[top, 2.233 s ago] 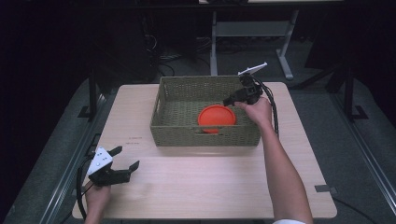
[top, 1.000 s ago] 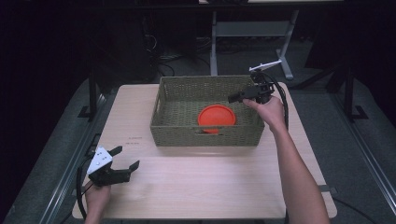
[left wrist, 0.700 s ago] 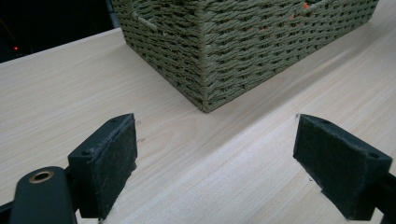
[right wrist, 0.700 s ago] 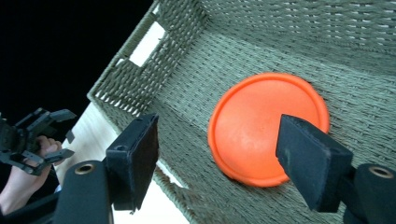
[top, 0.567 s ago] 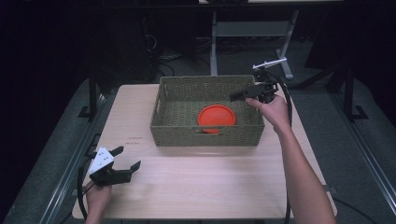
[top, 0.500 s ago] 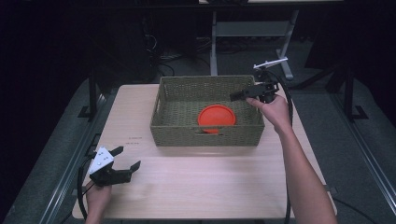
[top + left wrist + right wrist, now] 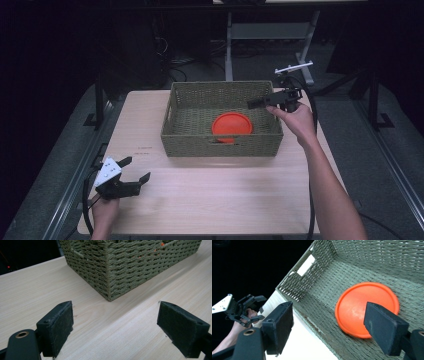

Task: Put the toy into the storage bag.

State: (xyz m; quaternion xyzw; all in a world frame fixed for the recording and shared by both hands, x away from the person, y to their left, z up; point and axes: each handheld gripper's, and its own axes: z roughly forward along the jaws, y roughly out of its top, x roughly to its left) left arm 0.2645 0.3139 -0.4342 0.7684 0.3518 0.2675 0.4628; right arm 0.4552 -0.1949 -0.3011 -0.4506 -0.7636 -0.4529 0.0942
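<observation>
An orange round plate [image 7: 232,125] lies flat on the floor of a green woven basket [image 7: 222,142] at the middle of the table. My right gripper [image 7: 254,104] hovers over the basket's right rim and points left. It is open; its jaws have just been opening, with nothing between them. In the right gripper view the plate [image 7: 362,305] lies below the open right gripper [image 7: 329,315], apart from its pads. My left gripper [image 7: 136,168] rests open near the table's front left corner. In the left gripper view it [image 7: 116,317] faces a basket corner [image 7: 110,277].
The light wooden table [image 7: 220,200] has free room in front of the basket and to its left. A metal stand [image 7: 270,30] and cables lie on the dark floor behind the table. The right gripper view also shows the left gripper [image 7: 259,308] far off.
The right gripper has lifted out of the basket and drawn back to the right, leaving the orange plate on the basket floor. The left gripper has stayed put.
</observation>
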